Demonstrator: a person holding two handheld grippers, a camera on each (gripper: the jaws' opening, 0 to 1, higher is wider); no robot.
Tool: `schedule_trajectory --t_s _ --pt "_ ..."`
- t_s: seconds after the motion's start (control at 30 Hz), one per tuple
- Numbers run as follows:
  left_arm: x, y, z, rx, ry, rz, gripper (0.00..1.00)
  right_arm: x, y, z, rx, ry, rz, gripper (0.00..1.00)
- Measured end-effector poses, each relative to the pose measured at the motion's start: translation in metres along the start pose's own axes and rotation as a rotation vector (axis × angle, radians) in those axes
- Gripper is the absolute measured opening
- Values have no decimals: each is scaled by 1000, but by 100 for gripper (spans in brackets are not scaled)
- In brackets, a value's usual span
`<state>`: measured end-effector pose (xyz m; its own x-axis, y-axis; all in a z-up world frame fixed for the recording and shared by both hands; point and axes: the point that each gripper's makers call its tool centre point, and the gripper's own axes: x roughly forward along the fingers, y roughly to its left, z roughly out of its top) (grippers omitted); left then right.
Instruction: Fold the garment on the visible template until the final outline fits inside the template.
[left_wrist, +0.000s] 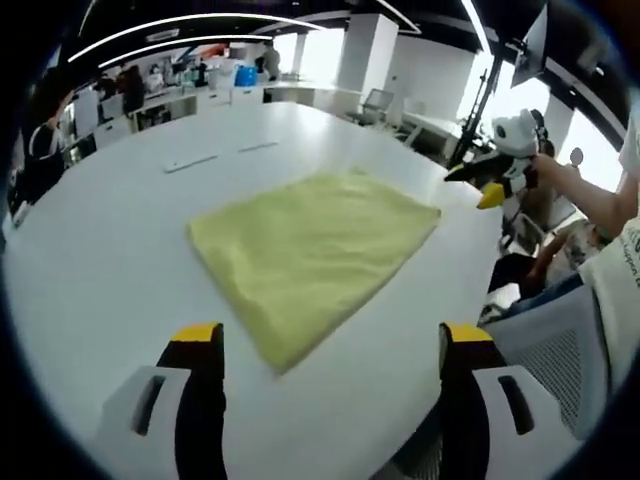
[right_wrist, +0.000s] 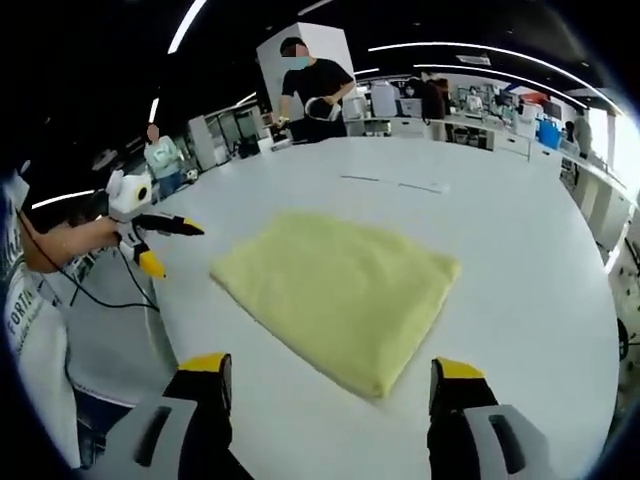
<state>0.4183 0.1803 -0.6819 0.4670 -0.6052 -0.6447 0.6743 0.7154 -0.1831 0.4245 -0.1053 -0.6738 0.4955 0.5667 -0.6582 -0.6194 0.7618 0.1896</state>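
Garment (left_wrist: 312, 255) lies folded; both tongs (left_wrist: 330, 340) (right_wrist: 330, 375) hover apart, empty.

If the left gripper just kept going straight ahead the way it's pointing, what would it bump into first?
Most likely the yellow garment lying folded on the white table. The left gripper, jaws open, points at its near corner. Its height above the table is hard to judge, so it might touch bare tabletop just before the cloth.

A large white round table (left_wrist: 90, 260) carries two thin white strips (left_wrist: 215, 155) on its far side. Behind it, a person in a black shirt (right_wrist: 315, 85) stands, and office desks with a blue container (left_wrist: 245, 75) line the background.
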Motion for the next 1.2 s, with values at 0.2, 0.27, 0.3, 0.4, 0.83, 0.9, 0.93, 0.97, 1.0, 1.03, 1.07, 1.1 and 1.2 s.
schedule_trajectory --t_s 0.2,0.27,0.3,0.4,0.83,0.9,0.93,0.97,1.0,1.03,1.07,1.1,1.2 --pt "-6 -6 5 -8 -19 3 93 -8 5 8 -11 -16 -1 87" --pt "-9 -8 7 -18 -27 -4 94 -10 8 11 -13 -26 -2 89" --pt "-10 -9 8 -28 -31 -8 96 -11 10 12 -12 -32 -1 90" --pt "-14 -8 13 -35 -61 6 99 -12 16 14 -2 -47 3 94" --pt "-21 -6 9 -42 -96 41 98 -18 22 13 9 -41 -40 99" --pt "-22 -7 7 -58 -90 42 98 -18 21 13 6 -39 -56 99" --pt "-22 -7 6 -59 -89 41 98 -19 21 12 2 -39 -58 99" --pt "-23 -6 5 -63 -87 46 97 -18 23 12 7 -36 -60 99" --pt "-24 -5 4 -65 -85 56 97 -18 23 12 8 -34 -60 99" --pt "-25 -4 4 -65 -84 59 97 -17 25 12 6 -34 -59 99" --pt "-26 -3 2 -65 -79 69 97 -16 27 12 5 -32 -59 99" --pt "-27 -3 1 -63 -74 75 97 -15 28 11 -1 -24 -58 99" --pt "-29 -5 -5 -55 -48 78 96 -13 30 8 -8 -8 -57 99"
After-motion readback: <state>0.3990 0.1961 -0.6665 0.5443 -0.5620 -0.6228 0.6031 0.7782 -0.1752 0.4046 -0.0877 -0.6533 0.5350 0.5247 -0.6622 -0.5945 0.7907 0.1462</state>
